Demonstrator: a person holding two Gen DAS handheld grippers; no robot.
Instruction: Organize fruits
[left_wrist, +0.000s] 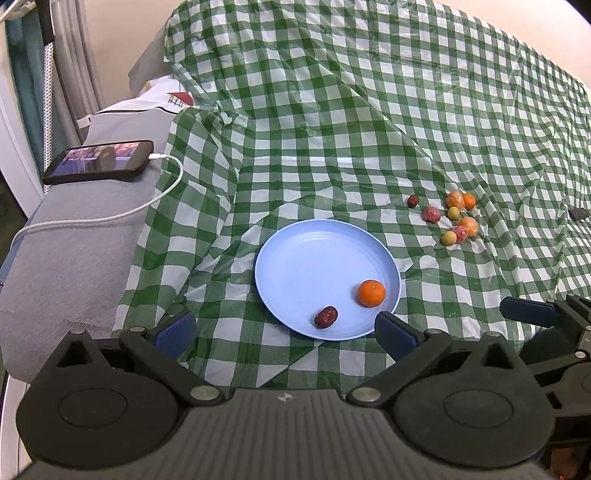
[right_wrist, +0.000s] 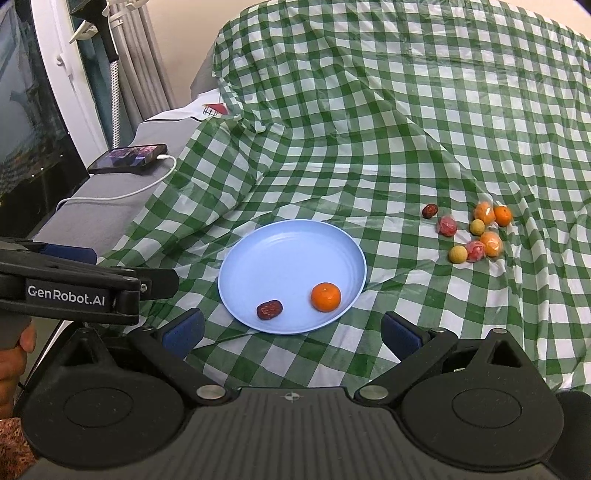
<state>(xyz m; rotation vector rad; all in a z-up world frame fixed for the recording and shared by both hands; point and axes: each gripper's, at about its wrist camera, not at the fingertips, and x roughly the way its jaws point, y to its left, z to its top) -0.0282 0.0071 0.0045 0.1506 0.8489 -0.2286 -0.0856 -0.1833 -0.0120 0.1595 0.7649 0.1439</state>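
Fruits: two already on the blue plate (left_wrist: 295, 258), an orange (left_wrist: 371, 293) near its right rim and a dark red date (left_wrist: 325, 316) at the near edge. Rest loose on the green checked cloth (left_wrist: 332, 129), in a cluster (left_wrist: 456, 218) off to the right of the plate and further back: several orange ones, two pinkish wrapped-looking ones, two small yellow-green ones. One more dark date (left_wrist: 412, 201) just left of that cluster, between it and the plate's far side.

Step in hand, by judgement: mid-sort, between picks. Early in the job; most pieces not yet moved.

Left gripper (left_wrist: 286, 330): jaws apart, nothing held, hovering at the plate's near edge. Right gripper (right_wrist: 291, 330): jaws apart too, empty, likewise short of the plate.

Next move likely for the right side: reach past the plate's right rim to the cluster. Lone date looks the easiest grab, standing clear of neighbours. Clustered pieces touching or nearly so, round, on wrinkled slick cloth; likely to roll if nudged, so straight-down approach around one piece, gentle close.

Phone (left_wrist: 99, 161) on charging cable (left_wrist: 162, 192), far left of the plate, out of the way.
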